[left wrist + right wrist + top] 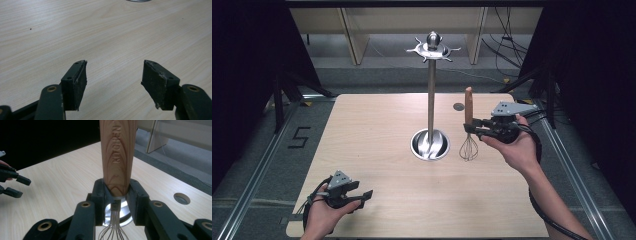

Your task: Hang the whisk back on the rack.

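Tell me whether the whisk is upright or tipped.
Upright. The right hand-held gripper clamps the whisk at the base of its wooden handle, handle pointing up, wire loops hanging down above the table.

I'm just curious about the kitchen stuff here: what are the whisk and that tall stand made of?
The whisk, held in the right gripper, has a handle that looks like varnished wood, with visible grain and embossed lettering; its loops look like thin steel wire. The stand appears to be polished metal, probably stainless steel: its pole and round base are shiny and reflective.
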Demonstrator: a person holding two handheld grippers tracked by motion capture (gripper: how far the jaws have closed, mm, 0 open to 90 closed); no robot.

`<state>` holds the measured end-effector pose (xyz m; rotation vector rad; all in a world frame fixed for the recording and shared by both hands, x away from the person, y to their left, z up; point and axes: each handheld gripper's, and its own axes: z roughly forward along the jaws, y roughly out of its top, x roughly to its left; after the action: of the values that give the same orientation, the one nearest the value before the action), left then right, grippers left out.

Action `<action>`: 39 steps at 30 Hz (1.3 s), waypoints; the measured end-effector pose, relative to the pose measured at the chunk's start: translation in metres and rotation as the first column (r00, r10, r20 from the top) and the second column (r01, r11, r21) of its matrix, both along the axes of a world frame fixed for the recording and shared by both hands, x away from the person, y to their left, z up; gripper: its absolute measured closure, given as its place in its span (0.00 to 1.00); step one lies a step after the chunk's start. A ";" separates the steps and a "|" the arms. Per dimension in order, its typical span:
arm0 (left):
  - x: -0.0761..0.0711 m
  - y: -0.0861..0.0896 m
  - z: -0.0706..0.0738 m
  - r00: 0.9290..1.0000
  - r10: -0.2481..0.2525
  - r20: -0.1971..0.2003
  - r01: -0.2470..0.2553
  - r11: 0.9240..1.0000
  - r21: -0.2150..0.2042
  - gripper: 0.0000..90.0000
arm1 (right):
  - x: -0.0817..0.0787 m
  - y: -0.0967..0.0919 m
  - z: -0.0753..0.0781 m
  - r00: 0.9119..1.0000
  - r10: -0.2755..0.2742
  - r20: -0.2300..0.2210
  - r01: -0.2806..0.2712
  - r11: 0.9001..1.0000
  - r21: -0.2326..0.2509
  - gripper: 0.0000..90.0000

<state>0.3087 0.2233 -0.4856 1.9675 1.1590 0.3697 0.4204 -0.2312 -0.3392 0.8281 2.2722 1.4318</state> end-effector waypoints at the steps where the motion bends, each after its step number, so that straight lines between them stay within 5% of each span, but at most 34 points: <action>1: 0.000 0.000 0.000 1.000 0.000 0.000 0.000 1.000 0.000 0.40 | 0.000 0.000 0.000 1.000 0.000 0.000 0.000 1.000 0.000 0.78; 28: 0.000 0.000 0.001 1.000 0.001 -0.009 -0.001 1.000 0.012 0.40 | 0.012 0.004 0.010 1.000 0.021 -0.012 -0.020 0.999 0.035 0.78; 31: 0.000 0.000 0.001 1.000 0.001 -0.008 -0.001 1.000 0.011 0.40 | 0.014 0.002 0.012 0.999 0.039 -0.003 -0.039 0.999 0.009 0.78; 32: 0.000 0.001 0.001 1.000 0.002 -0.008 -0.002 1.000 0.012 0.40 | 0.013 0.004 0.012 1.000 0.023 -0.019 -0.023 0.999 0.040 0.78; 39: 0.000 0.001 0.001 1.000 0.002 -0.008 -0.001 1.000 0.012 0.40 | 0.016 0.002 0.016 0.999 0.051 -0.016 -0.050 0.999 0.016 0.78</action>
<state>0.3084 0.2239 -0.4842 1.9802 1.1656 0.3713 0.4362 -0.2289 -0.3232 0.7953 2.3123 1.4722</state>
